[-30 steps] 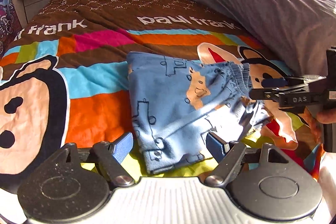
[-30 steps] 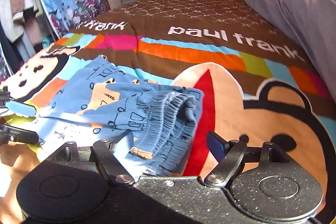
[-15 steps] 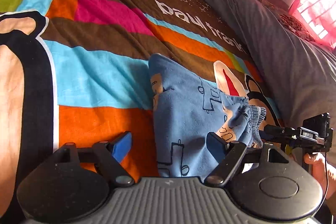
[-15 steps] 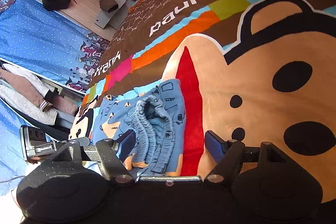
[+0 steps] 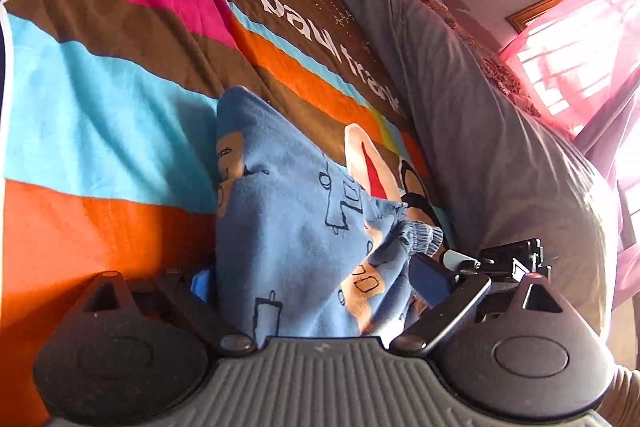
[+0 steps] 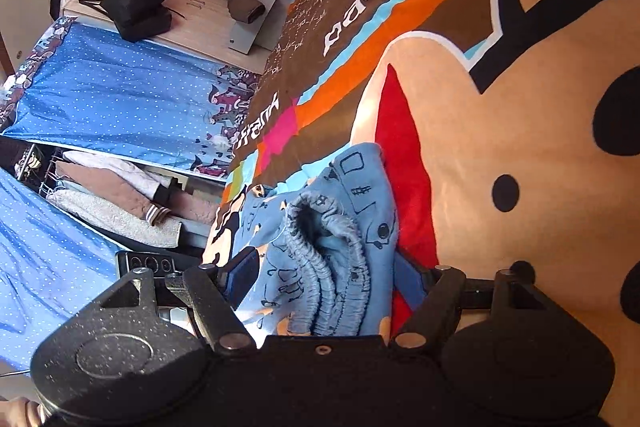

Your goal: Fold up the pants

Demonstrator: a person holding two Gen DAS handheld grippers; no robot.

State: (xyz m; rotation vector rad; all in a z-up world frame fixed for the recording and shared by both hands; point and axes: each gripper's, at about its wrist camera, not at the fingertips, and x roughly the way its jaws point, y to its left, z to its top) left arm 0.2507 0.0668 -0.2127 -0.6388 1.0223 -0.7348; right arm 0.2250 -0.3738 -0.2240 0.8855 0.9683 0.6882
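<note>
Across the striped bedspread (image 5: 100, 131) lie the blue pants (image 5: 288, 219), bunched between both tools for another fold; my left gripper (image 5: 316, 283) straddles the cloth, my right gripper (image 6: 324, 279) the waistband (image 6: 332, 267), neither visibly clamped.

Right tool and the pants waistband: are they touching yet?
Touching. In the right wrist view the ribbed waistband of the pants fills the space between the right tool's fingers, the cloth lying against both blue pads.
</note>
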